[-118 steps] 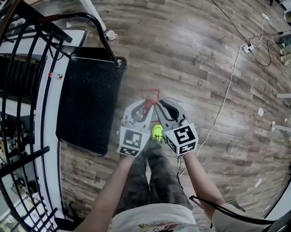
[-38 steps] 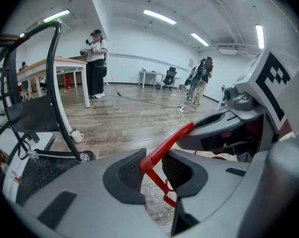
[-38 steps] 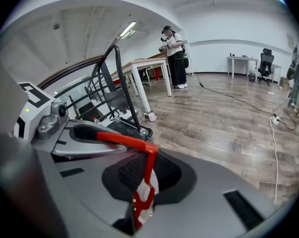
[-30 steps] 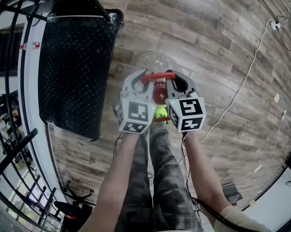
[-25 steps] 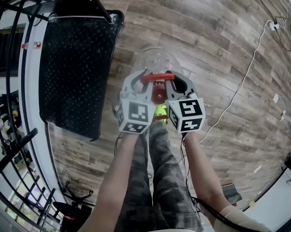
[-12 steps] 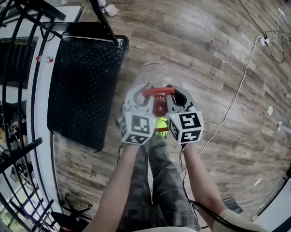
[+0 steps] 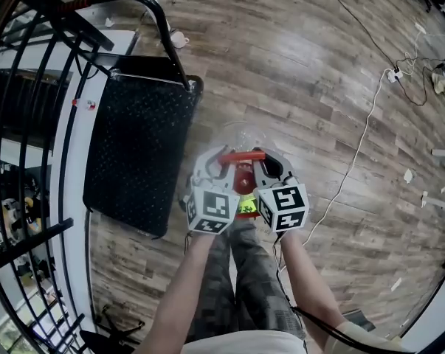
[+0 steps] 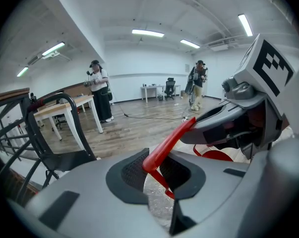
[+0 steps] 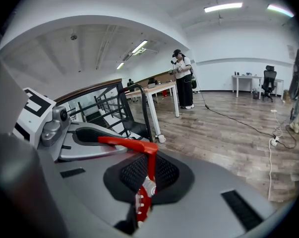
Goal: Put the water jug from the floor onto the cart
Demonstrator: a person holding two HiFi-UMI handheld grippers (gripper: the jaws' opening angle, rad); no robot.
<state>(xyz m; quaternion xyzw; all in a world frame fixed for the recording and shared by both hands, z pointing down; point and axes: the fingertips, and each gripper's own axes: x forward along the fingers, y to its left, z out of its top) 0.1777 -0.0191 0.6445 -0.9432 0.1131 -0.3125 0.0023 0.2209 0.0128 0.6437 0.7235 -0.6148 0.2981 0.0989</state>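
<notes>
A clear water jug [image 7: 240,134] with a red cap [image 7: 243,178] hangs off the wood floor by its red handle [image 7: 241,155]. My left gripper [image 7: 218,165] is shut on the handle's left end, and my right gripper [image 7: 266,165] is shut on its right end. In the left gripper view the red handle [image 8: 168,144] runs between the dark pads [image 8: 133,171], with the jug's clear plastic [image 8: 156,205] below. From the right gripper view the handle [image 9: 125,143] bends down through the pads [image 9: 164,172] to the cap [image 9: 141,205]. The black cart deck [image 7: 137,150] lies to the jug's left.
The cart's black push handle [image 7: 160,22] rises at its far end. A black railing [image 7: 30,116] runs along the left. A white cable [image 7: 354,157] crosses the floor to a power strip [image 7: 390,74]. My legs and a yellow-green shoe [image 7: 244,207] are under the jug. People [image 8: 97,90] stand far off.
Both grippers have risen together with the jug hanging from its handle. The jug is now farther above the floor, still beside the cart.
</notes>
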